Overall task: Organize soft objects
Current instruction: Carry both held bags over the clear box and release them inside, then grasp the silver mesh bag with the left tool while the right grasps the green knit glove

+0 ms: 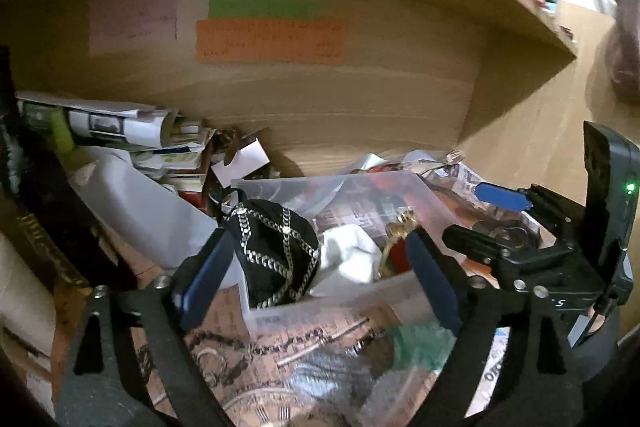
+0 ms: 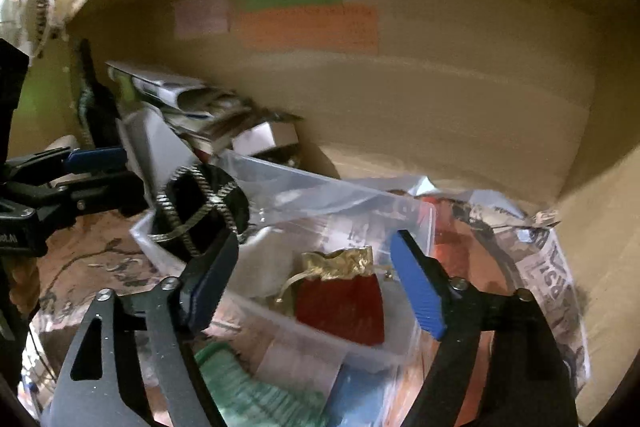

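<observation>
A clear plastic box (image 1: 320, 301) (image 2: 360, 343) sits on a cluttered shelf. In it lie a black pouch with chain trim (image 1: 276, 251) (image 2: 200, 211), a white cloth (image 1: 352, 255) (image 2: 264, 267) and a red pouch with a gold top (image 2: 344, 295) (image 1: 396, 239). My left gripper (image 1: 316, 275) is open, its blue pads on either side of the black pouch and white cloth, touching neither. My right gripper (image 2: 316, 287) is open just above the red pouch. The left gripper also shows in the right wrist view (image 2: 94, 167), and the right gripper in the left wrist view (image 1: 492, 219).
The shelf is a wooden cubby with coloured paper notes (image 1: 268, 35) on its back wall. A pile of booklets and boxes (image 1: 140, 143) lies at the left. Newspaper (image 2: 556, 279) and plastic bags (image 2: 304, 187) surround the box. A green item (image 2: 244, 391) lies in front.
</observation>
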`<state>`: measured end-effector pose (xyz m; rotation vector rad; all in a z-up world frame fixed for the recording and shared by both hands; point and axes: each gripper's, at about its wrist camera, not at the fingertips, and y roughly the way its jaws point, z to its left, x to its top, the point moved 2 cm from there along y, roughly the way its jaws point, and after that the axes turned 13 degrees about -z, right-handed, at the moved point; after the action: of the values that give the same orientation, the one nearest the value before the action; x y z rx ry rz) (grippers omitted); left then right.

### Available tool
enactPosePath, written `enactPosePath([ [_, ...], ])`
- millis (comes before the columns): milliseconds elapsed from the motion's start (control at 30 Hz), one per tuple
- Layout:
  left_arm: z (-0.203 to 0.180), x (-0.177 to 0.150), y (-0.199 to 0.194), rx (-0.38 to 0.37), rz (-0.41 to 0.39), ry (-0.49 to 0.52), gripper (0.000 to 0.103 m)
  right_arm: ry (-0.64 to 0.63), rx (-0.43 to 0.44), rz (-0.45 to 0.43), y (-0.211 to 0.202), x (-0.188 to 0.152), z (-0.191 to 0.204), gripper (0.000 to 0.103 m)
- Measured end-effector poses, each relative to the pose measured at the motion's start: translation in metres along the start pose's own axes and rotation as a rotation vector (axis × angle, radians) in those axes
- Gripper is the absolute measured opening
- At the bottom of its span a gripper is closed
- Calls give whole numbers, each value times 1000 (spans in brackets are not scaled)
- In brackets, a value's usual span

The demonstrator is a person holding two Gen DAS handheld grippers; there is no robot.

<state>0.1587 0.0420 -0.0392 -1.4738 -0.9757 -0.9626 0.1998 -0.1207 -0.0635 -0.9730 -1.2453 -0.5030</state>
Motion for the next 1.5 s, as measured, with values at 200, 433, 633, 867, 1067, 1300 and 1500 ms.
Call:
enactPosePath([
  [200,-11,-23,-16,-7,18,20,97,-3,16,-7,-25,-15,13,82],
  [433,-20,-67,-11,-20,109,9,98,42,42,65,-32,-52,22,82],
  [633,-6,-102,11,1,221,-46,97,61,66,171,-22,-85,27,82],
  [867,11,-128,25,7,301,-87,78,69,85,250,-9,-104,25,64],
  [1067,14,-132,23,-29,305,-125,52,86,86,227,-14,-106,19,38],
  [1300,12,-129,16,3,271,-99,30,103,82,194,-22,-104,19,26],
  [1500,8,-114,-3,8,212,-72,23,110,77,129,-38,-89,17,25],
])
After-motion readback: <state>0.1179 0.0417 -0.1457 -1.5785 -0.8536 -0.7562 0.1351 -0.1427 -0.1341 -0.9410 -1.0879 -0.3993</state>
